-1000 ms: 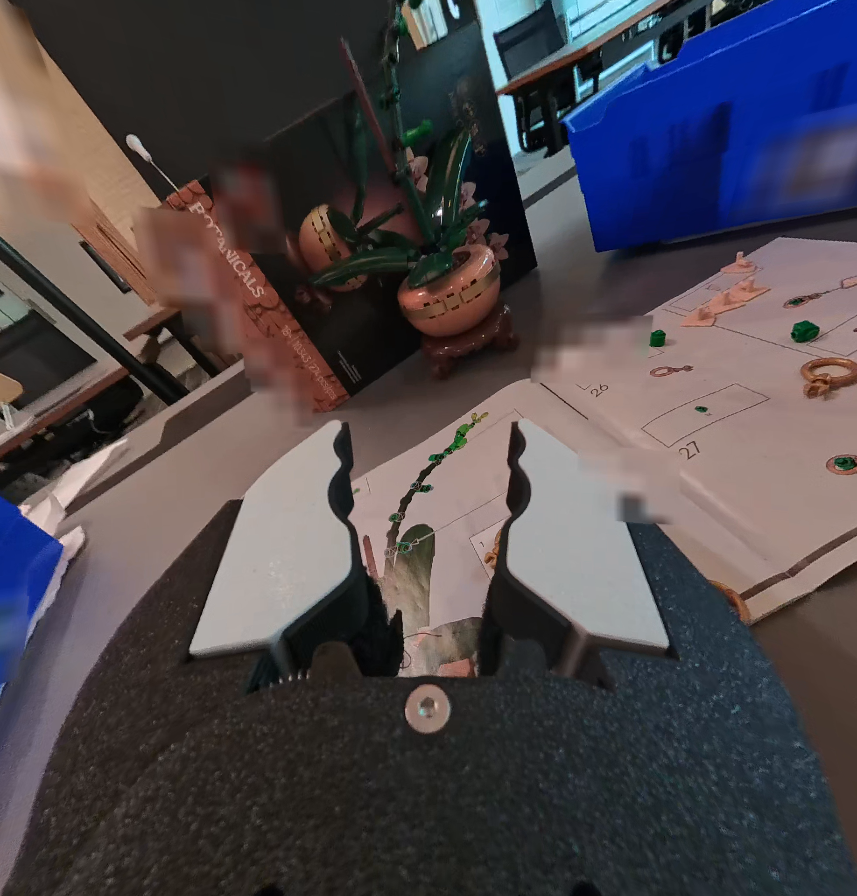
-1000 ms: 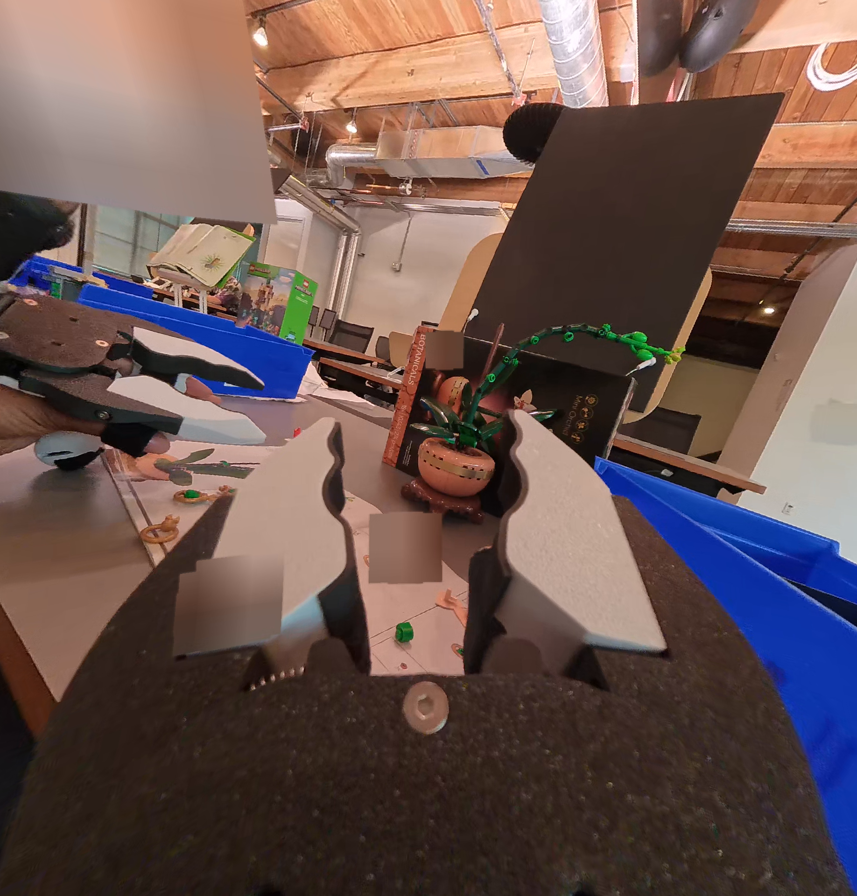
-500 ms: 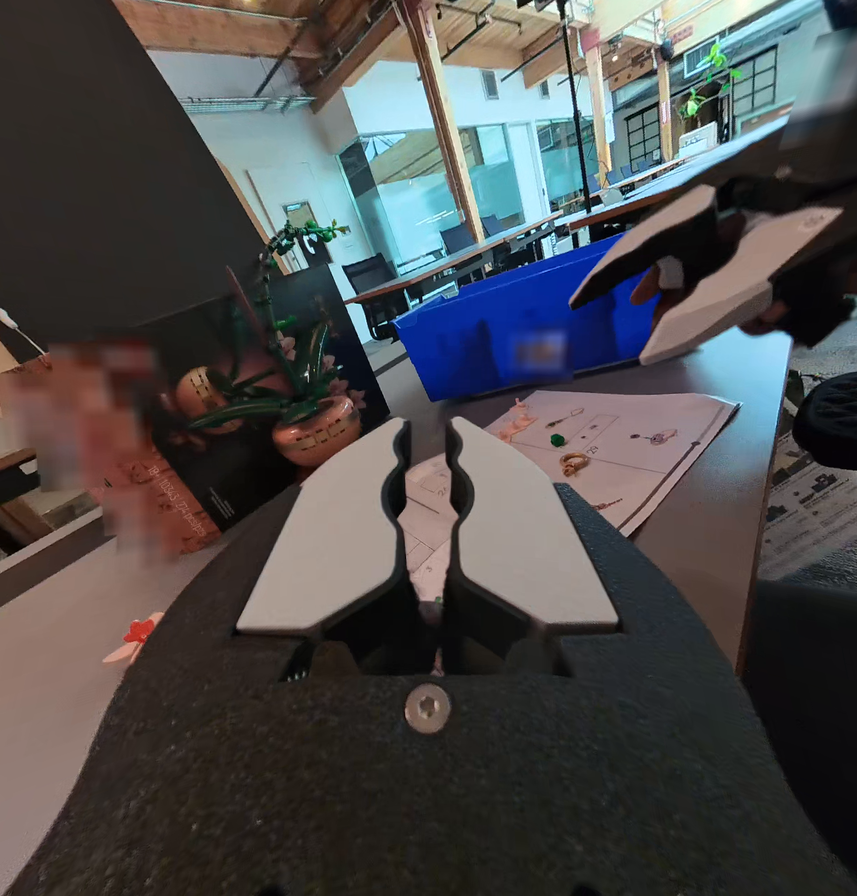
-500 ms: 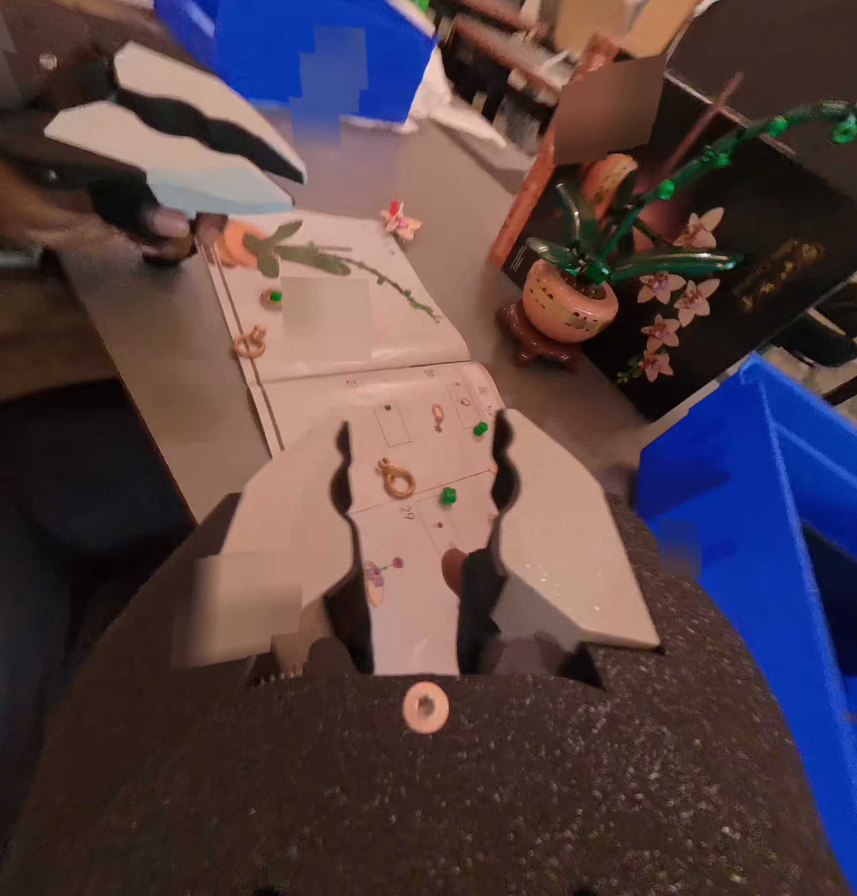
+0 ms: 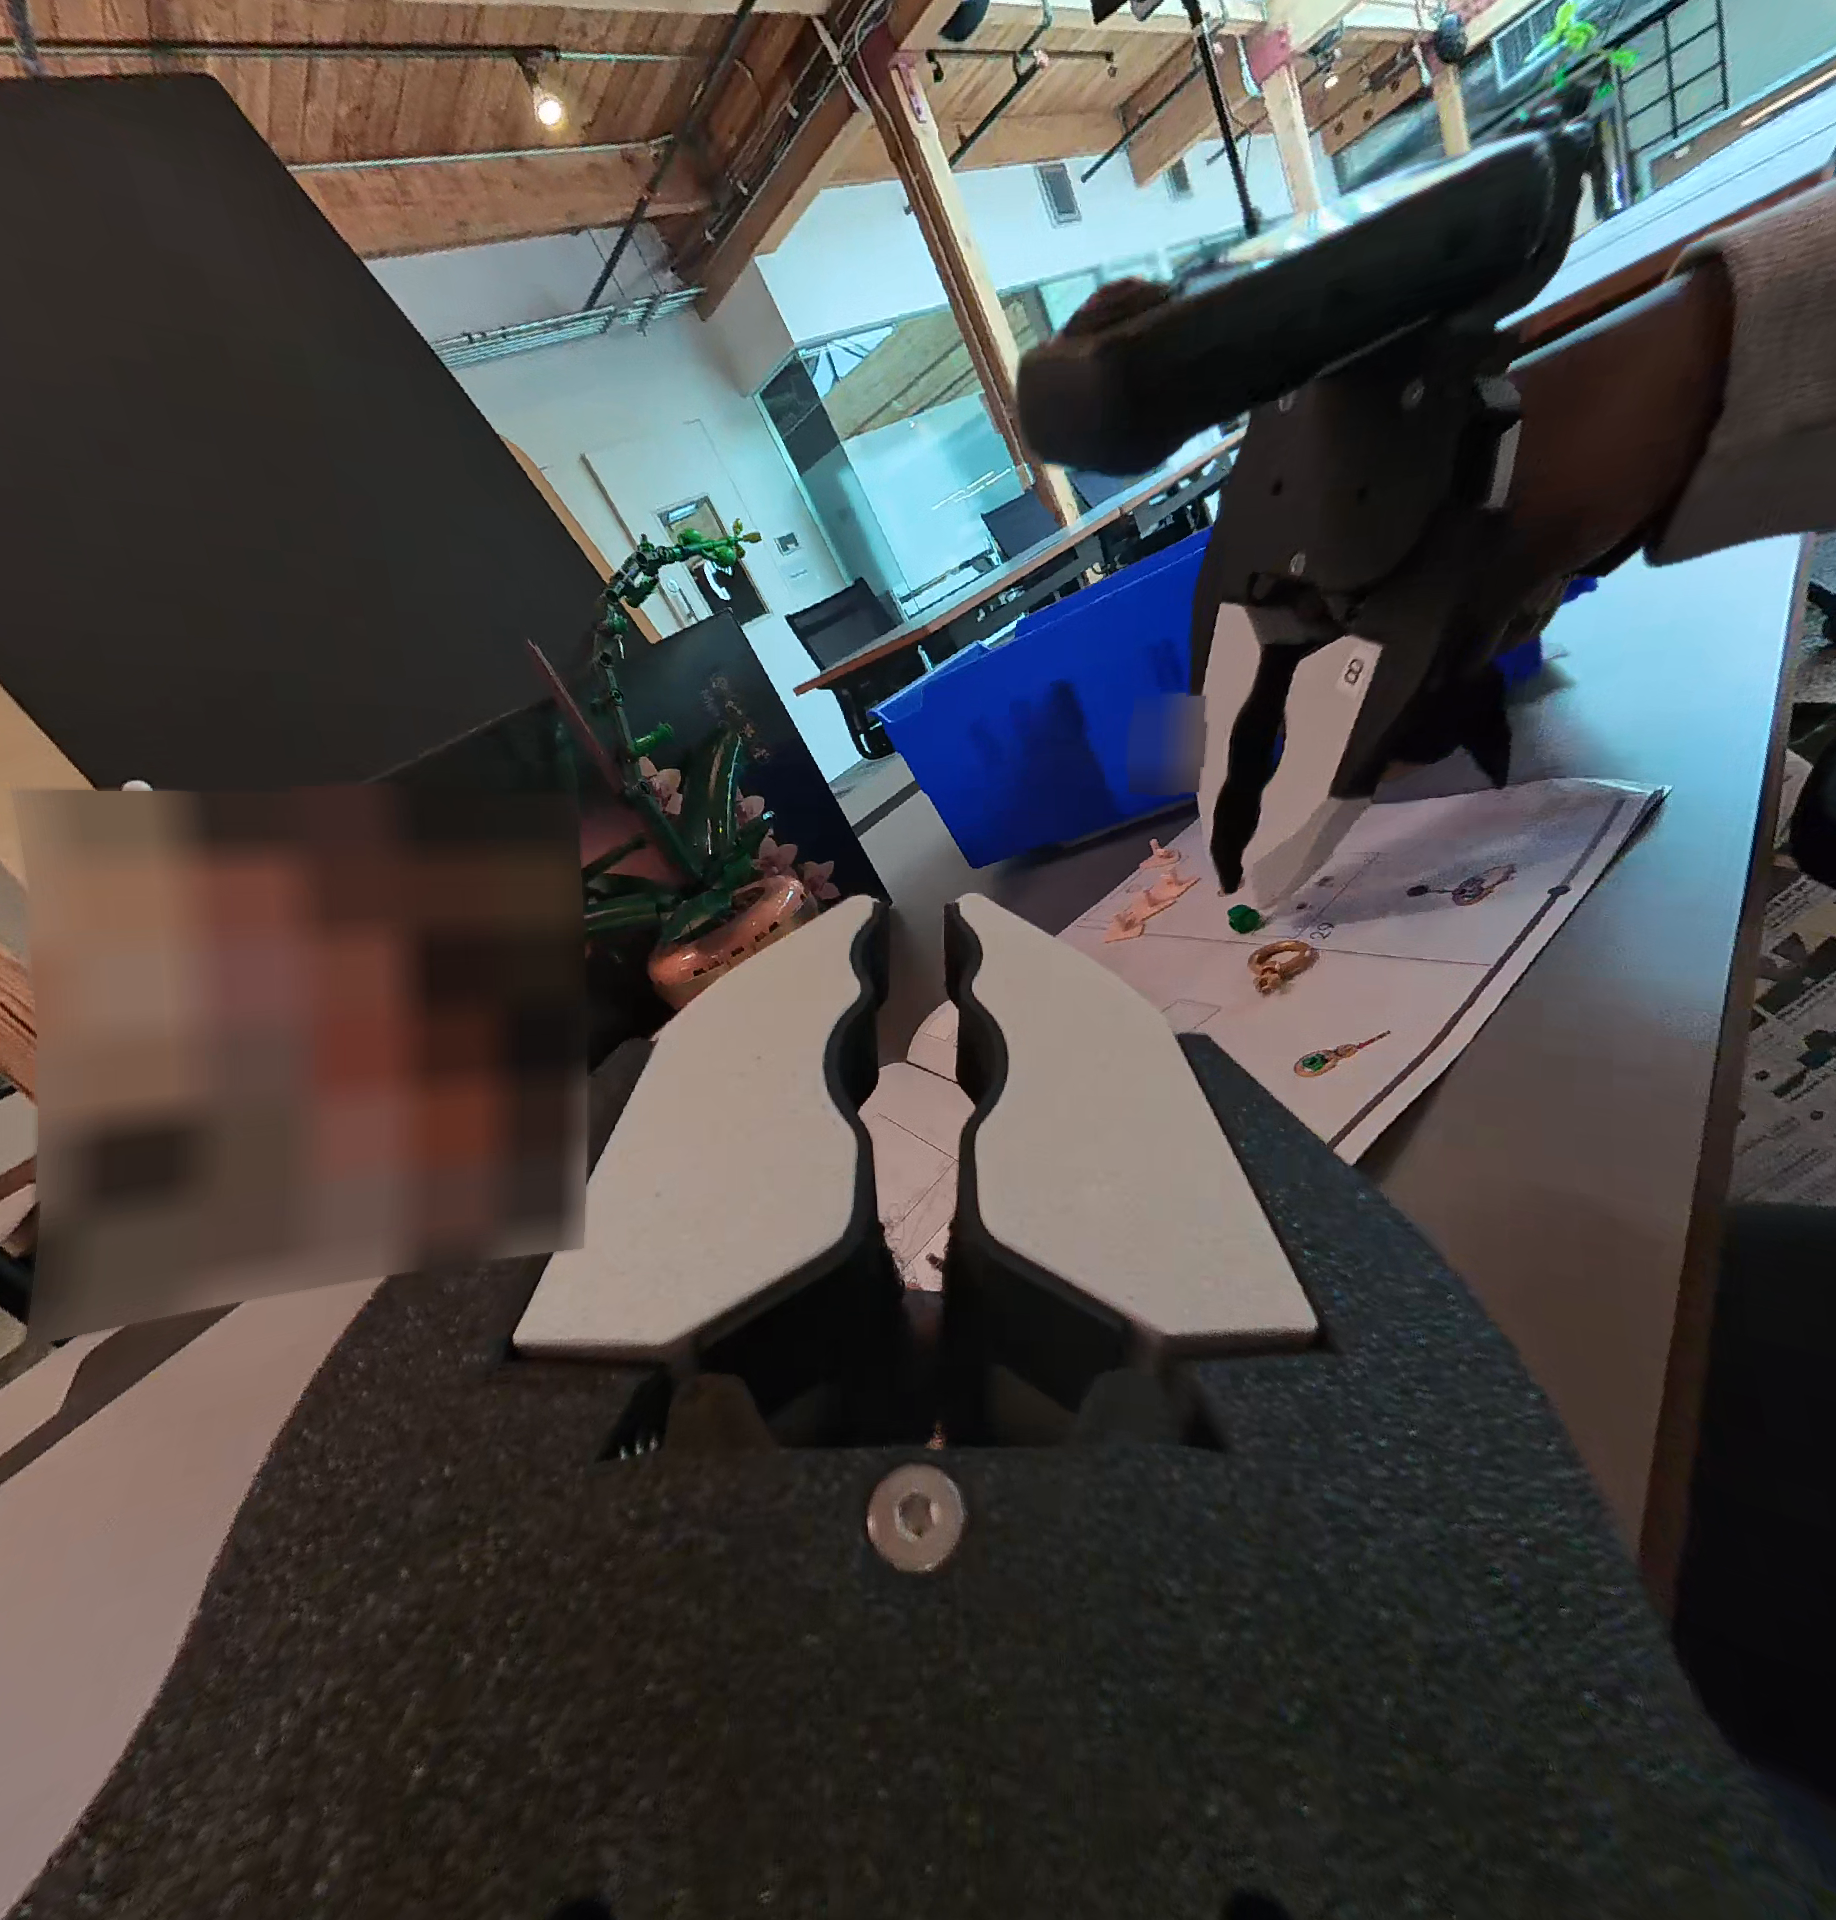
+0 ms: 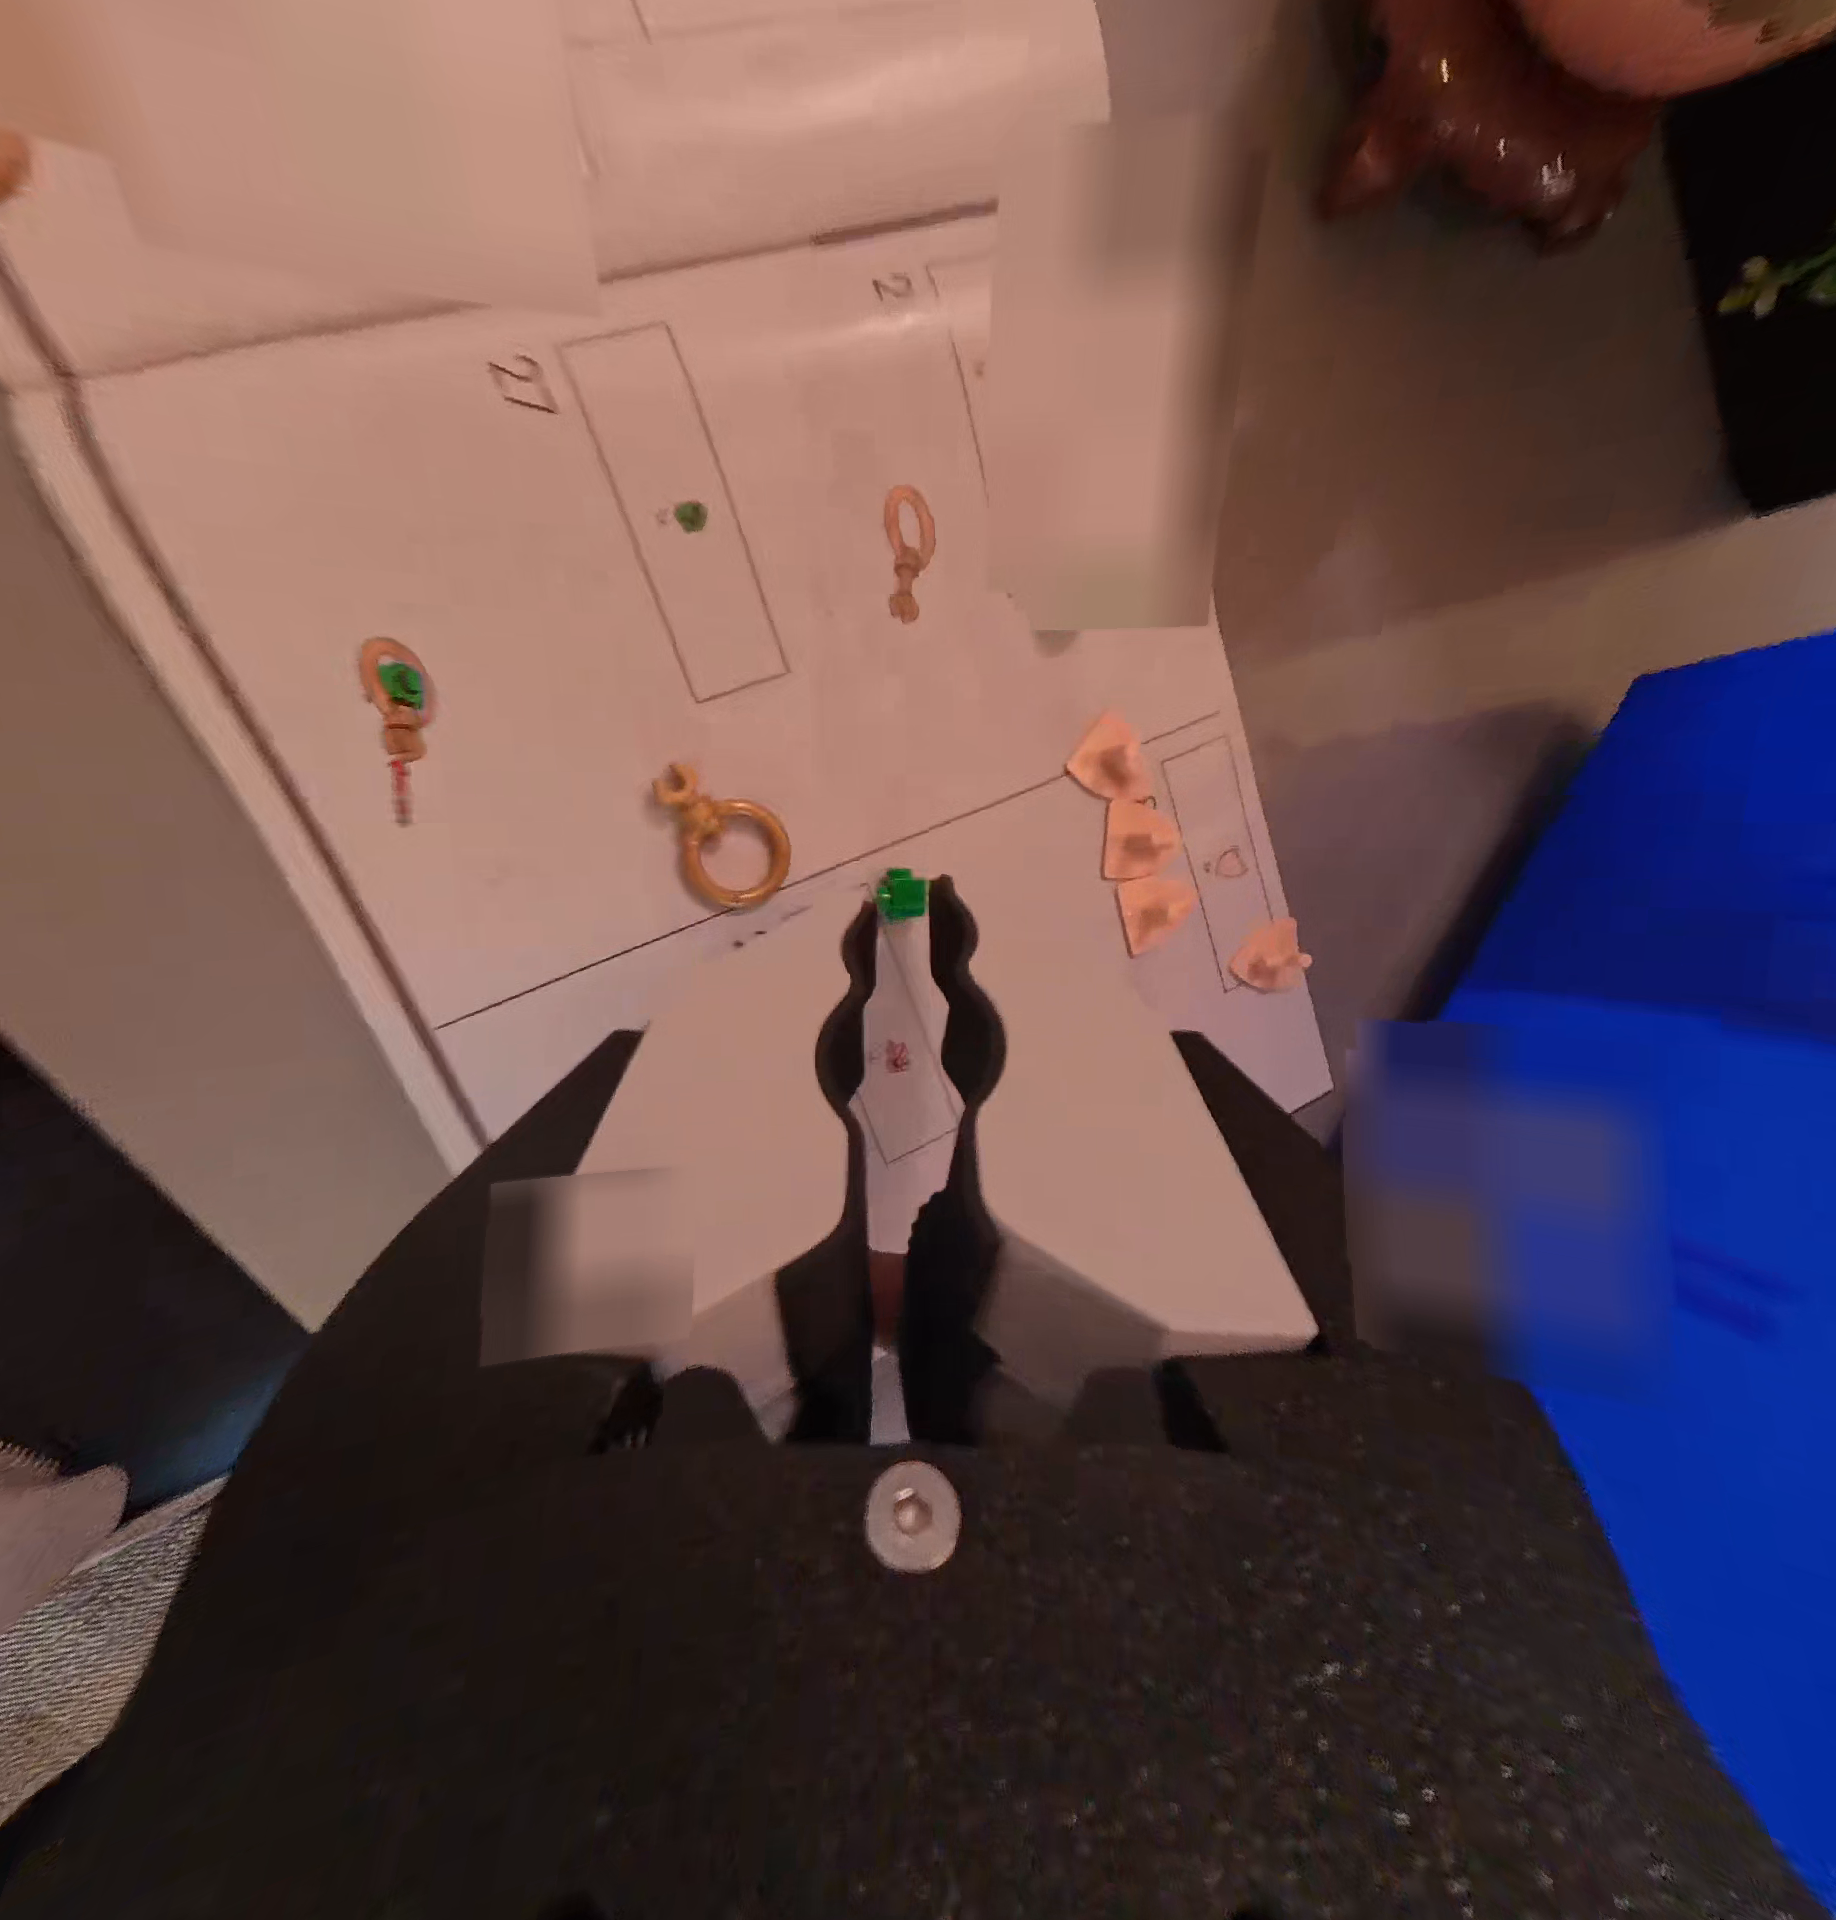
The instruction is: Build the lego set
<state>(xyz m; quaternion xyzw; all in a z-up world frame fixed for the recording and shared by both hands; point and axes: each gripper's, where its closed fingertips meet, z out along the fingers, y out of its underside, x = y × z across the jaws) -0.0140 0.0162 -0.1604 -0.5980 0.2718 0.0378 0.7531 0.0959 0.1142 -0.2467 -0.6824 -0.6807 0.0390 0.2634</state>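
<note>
The right gripper [image 6: 903, 902] points steeply down at the open instruction booklet [image 6: 270, 499]. Its jaws stand nearly together, with a narrow gap along their length, and the small green piece [image 6: 901, 896] sits at the very tips. Whether the tips already pinch the piece or only bracket it cannot be told; in the left wrist view the green piece [image 5: 1243, 916] lies on the page just at the tips of the right gripper [image 5: 1246, 883].

The step in hand is judged to be the pickup of this green piece. The next move calls for a firm close on the piece, a straight lift, then transfer to the gold ring piece [image 6: 732, 847], which lies just beside it on the same page. The ring's long axis runs from its loop, nearer the camera, up and left to its small stud end. The green piece is compact, with no clear long axis.

Four pale pink petal pieces [image 6: 1142, 847] lie in a row to the right, near the blue bin [image 6: 1672, 935].

The left gripper [image 5: 914, 920] is held off to the side, jaws slightly apart and empty, aimed toward the potted orchid model [image 5: 716, 894].
</note>
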